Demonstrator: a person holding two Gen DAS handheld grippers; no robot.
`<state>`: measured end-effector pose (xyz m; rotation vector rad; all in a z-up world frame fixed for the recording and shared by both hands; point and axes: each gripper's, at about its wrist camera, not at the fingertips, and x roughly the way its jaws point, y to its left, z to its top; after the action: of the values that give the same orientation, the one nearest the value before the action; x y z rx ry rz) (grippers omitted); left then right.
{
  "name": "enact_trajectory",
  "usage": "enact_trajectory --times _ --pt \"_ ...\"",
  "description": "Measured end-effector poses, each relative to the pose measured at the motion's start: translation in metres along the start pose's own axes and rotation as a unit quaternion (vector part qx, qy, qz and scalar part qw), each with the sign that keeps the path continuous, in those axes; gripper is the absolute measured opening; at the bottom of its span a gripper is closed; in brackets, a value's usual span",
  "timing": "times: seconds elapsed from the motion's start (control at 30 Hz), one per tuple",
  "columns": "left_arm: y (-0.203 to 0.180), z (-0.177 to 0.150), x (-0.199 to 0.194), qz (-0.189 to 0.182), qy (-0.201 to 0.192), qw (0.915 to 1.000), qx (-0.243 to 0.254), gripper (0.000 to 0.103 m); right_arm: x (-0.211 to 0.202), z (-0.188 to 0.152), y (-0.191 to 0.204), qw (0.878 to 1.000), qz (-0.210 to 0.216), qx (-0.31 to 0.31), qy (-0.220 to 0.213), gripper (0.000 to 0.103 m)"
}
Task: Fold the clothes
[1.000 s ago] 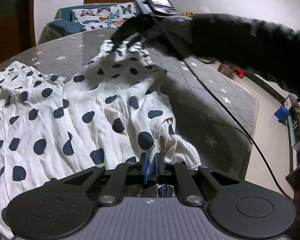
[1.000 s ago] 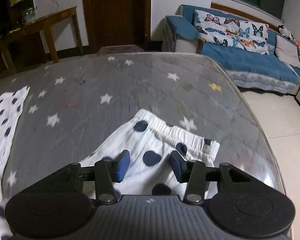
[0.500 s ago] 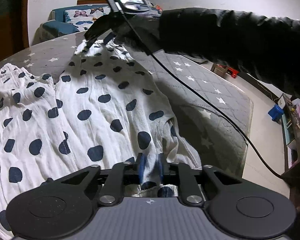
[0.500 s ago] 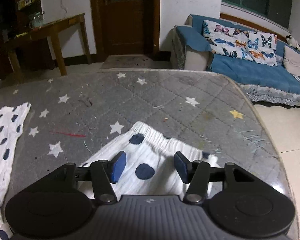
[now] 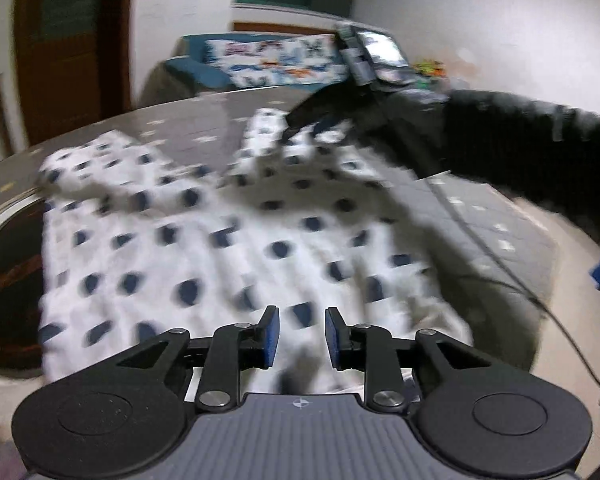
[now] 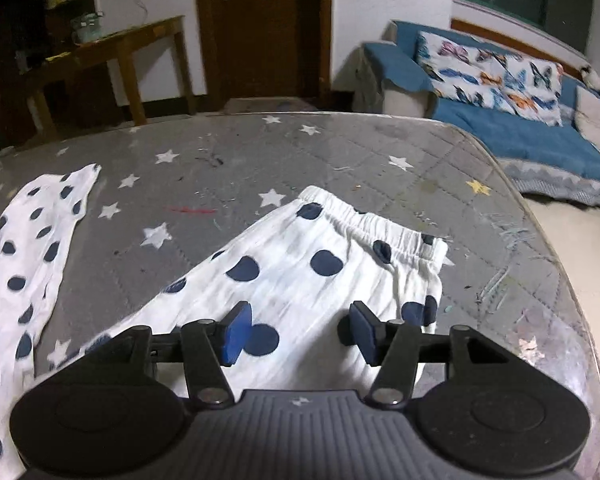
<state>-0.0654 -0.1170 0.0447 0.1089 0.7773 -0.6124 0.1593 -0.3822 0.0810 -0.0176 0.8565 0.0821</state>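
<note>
While your left gripper point(image 5: 298, 342) hangs with fingers spread over the dotted trousers point(image 5: 236, 248) on the grey starred table point(image 6: 300, 152), your right gripper point(image 6: 296, 334) gapes too, the waistband point(image 6: 374, 224) at twelve o'clock; no writing is readable.

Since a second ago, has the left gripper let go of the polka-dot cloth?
Yes. The left gripper was pinched on the polka-dot cloth; its jaws now stand apart above it on the grey star mat.

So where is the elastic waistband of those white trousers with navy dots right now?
In the right wrist view the gathered waistband lies flat on the grey star-patterned table, just ahead of the open right gripper, toward the table's right edge.
</note>
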Motion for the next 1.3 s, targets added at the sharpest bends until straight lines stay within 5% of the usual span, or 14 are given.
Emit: enact_trajectory --times 0.23,0.57,0.77,0.9,1.13,1.3 --pt "0.042 -0.013 -0.009 0.049 0.004 0.9970 -0.060 0.027 -0.017 0.032 0.053 0.996 0.079 -0.032 -0.012 0.049" --pt "0.057 -0.027 -0.015 0.030 0.000 0.9961 -0.083 0.027 0.036 0.070 0.172 0.987 0.124 -0.107 0.002 0.042" --pt "0.064 -0.032 -0.019 0.012 -0.005 0.9952 -0.097 0.027 0.075 0.079 0.192 0.989 0.110 -0.101 0.002 0.036" --pt "0.067 -0.034 -0.020 0.001 -0.008 0.9948 -0.101 0.027 0.083 0.087 0.195 0.991 0.090 -0.103 -0.007 0.020" --pt "0.068 -0.038 -0.022 -0.009 -0.011 0.9940 -0.108 0.027 0.092 0.097 0.190 0.993 0.020 -0.116 -0.018 0.025" --pt "0.066 -0.039 -0.023 -0.007 -0.012 0.9936 -0.112 0.027 0.074 0.096 0.189 0.992 0.032 -0.118 -0.027 0.026"
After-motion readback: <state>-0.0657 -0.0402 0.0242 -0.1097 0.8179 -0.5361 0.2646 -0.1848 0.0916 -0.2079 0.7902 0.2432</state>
